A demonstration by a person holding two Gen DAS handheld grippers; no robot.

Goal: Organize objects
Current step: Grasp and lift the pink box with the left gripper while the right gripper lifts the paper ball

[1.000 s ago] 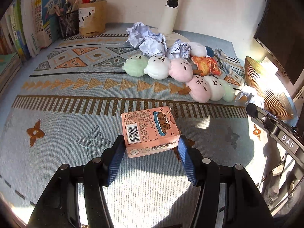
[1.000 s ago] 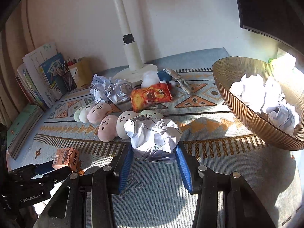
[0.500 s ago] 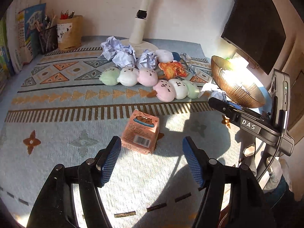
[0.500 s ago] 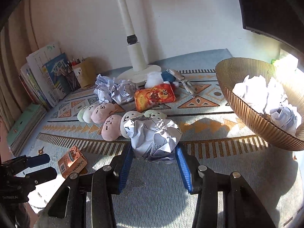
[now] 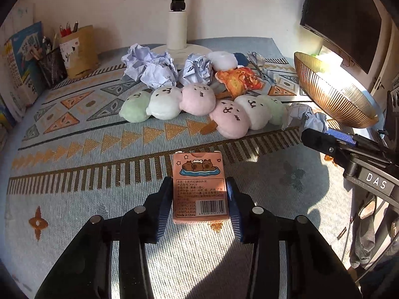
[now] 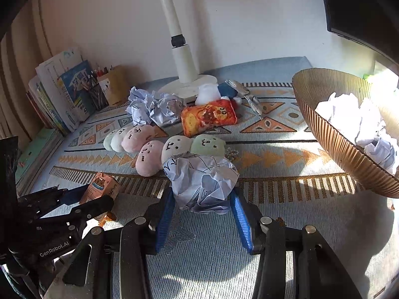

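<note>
A pink card box [image 5: 199,189] with a cartoon print lies on the patterned cloth, and my left gripper [image 5: 198,186] is shut on its long sides. The right wrist view shows that box [image 6: 101,188] at the lower left between the left fingers [image 6: 99,204]. My right gripper [image 6: 201,194] holds a crumpled paper ball [image 6: 203,184] low over the cloth. Its jaws are opening slightly, with both blue pads still against the paper. A ribbed gold bowl [image 6: 331,137] at the right holds several paper balls.
Two rows of round plush toys [image 5: 197,97] lie mid-table, with more crumpled papers [image 5: 154,69], an orange snack packet [image 6: 209,117] and a white lamp base [image 5: 184,49] behind them. Pen holders [image 5: 77,49] and books [image 6: 62,92] stand at the back left. A monitor [image 5: 341,17] hangs at the right.
My left gripper opened, swung back over the card box and closed on its long sides. The right gripper kept still, its jaws a touch wider around the paper ball.
</note>
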